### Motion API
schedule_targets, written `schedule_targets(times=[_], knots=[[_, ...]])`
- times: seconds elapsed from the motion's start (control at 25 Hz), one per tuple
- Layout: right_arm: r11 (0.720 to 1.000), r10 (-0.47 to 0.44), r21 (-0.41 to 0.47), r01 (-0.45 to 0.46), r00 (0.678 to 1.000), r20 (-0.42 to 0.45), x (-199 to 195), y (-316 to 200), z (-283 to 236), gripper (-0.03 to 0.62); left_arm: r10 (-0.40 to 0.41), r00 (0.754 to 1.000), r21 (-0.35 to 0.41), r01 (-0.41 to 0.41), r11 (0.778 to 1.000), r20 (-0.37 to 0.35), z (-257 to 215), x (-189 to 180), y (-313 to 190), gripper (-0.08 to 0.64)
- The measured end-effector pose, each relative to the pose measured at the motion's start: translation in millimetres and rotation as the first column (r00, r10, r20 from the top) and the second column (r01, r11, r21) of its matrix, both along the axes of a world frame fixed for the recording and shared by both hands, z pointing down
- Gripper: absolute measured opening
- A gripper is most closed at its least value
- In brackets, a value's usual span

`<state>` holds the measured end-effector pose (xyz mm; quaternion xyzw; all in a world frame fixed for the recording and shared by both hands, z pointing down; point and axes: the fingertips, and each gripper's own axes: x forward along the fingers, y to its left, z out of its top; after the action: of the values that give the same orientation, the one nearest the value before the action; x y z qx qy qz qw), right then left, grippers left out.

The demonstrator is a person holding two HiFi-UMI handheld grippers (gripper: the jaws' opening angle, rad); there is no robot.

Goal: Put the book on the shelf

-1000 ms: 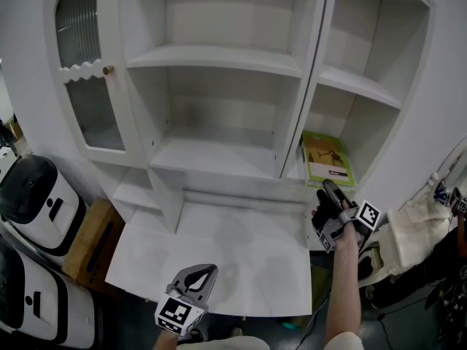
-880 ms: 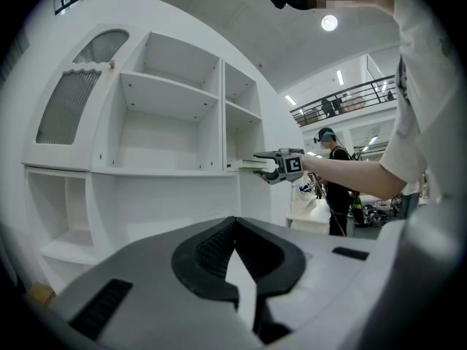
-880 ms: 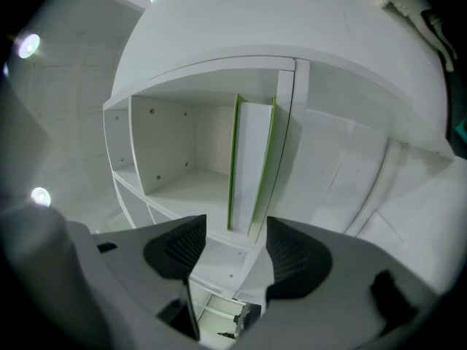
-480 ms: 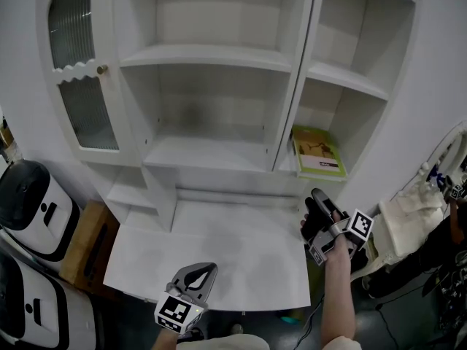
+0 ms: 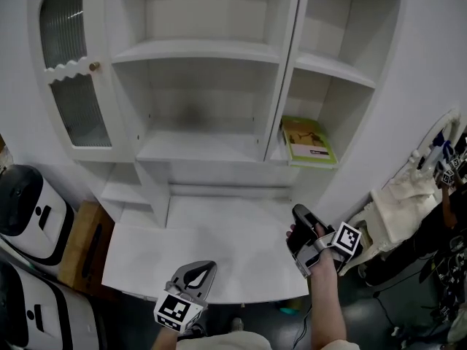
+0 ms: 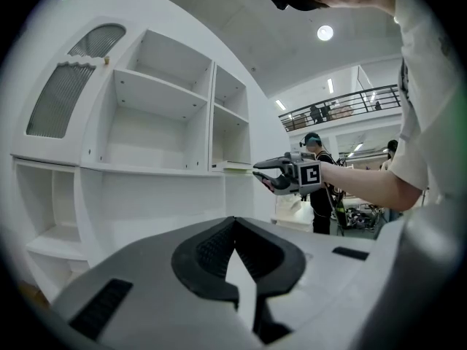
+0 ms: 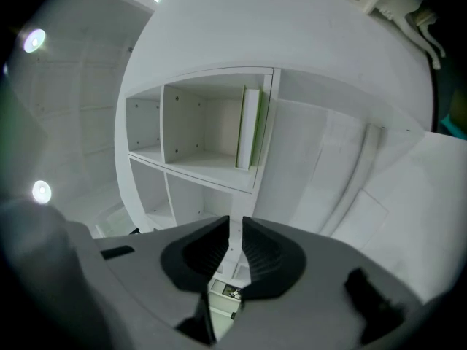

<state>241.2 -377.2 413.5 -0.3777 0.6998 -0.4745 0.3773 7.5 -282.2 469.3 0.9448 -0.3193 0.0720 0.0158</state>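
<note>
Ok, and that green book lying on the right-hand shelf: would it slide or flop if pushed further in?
It would probably slide easily: the book lies flat, cover up, on a smooth white shelf. It looks thin, so likely light, perhaps slightly bendy if lifted by one edge. Lying flat, it can hardly tip.
</note>
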Motion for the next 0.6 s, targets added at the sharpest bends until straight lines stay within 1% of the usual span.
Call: schedule_targets(times=[0.16,0.32,0.4,0.48,0.6], knots=[[1.000,0.000,-0.016,0.000,1.000,0.003,-13.7,14.3,14.0,0.018,0.022,1.000,0.004,-0.022,1.000,-0.002,-0.1,2.4,5.6,0.009],[1.000,-0.001,-0.027,0.001,1.000,-0.005,-22.6,25.5,24.7,0.012,0.044,0.999,-0.001,-0.044,0.999,-0.007,0.2,3.8,12.4,0.009],[1.000,-0.003,-0.027,0.002,1.000,-0.023,-26.0,29.8,27.4,0.012,0.049,0.999,-0.002,-0.049,0.999,-0.008,0.1,3.9,14.2,0.009],[1.000,0.001,-0.013,-0.002,0.996,-0.093,-30.2,34.7,27.8,0.012,0.055,0.998,-0.004,-0.055,0.998,-0.008,0.0,3.9,16.2,0.009],[0.999,-0.002,0.038,0.012,0.969,-0.245,-46.4,43.4,21.0,0.012,0.062,0.998,-0.002,-0.062,0.998,-0.007,-1.2,4.8,18.6,0.009]])
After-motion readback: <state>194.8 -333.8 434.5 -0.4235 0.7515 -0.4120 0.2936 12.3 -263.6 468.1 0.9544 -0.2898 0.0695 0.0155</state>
